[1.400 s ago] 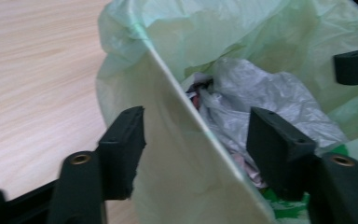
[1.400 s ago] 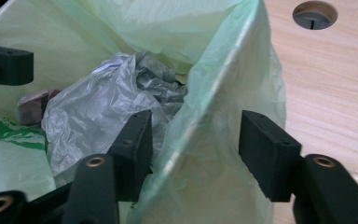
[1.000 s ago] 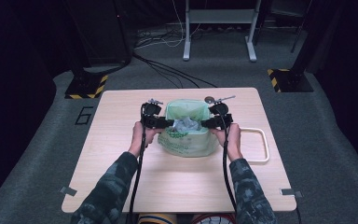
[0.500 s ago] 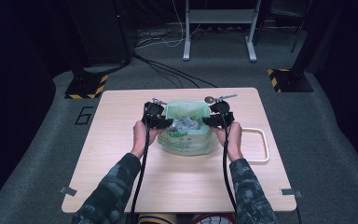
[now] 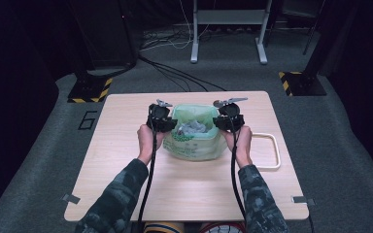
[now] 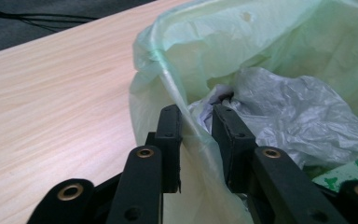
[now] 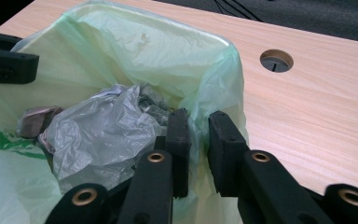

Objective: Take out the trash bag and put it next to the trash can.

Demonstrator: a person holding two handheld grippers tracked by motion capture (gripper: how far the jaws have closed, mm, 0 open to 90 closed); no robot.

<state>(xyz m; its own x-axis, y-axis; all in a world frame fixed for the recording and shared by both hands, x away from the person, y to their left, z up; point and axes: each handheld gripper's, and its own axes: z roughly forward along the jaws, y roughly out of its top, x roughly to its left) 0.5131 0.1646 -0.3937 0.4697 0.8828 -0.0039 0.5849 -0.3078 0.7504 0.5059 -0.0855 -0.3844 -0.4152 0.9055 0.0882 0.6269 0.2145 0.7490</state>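
A pale green plastic bag [image 5: 194, 138] stands open-mouthed near the middle of the wooden desk [image 5: 116, 160], a little toward its far edge. Inside it we see crumpled grey plastic film [image 5: 193, 127], and green print marks the bag's near face.

In the left gripper view we find the bag's left rim [image 6: 177, 100] running between the two jaws of the left claw [image 6: 196, 116]; one jaw sits outside the bag, the other inside against the grey film [image 6: 289, 116]. These jaws have just been closing, and a slim gap is visible beside the rim, so we read this claw as not yet clenched on the plastic.

In the right gripper view we find the right rim [image 7: 230, 70] likewise between the jaws of the right claw [image 7: 198, 123], with the grey film [image 7: 98, 126] to the inner side. These jaws too have just been closing, with the thin plastic between them and a narrow gap left, so we take this claw as released.

From above, we see the two claws facing each other across the bag's mouth, each hand [image 5: 148, 138] gripping its handle, cables trailing toward the near edge.

A white rectangular frame [image 5: 267, 150] lies flat on the desk just right of the bag, and a round cable hole [image 7: 276, 60] opens in the desktop beyond the right rim.
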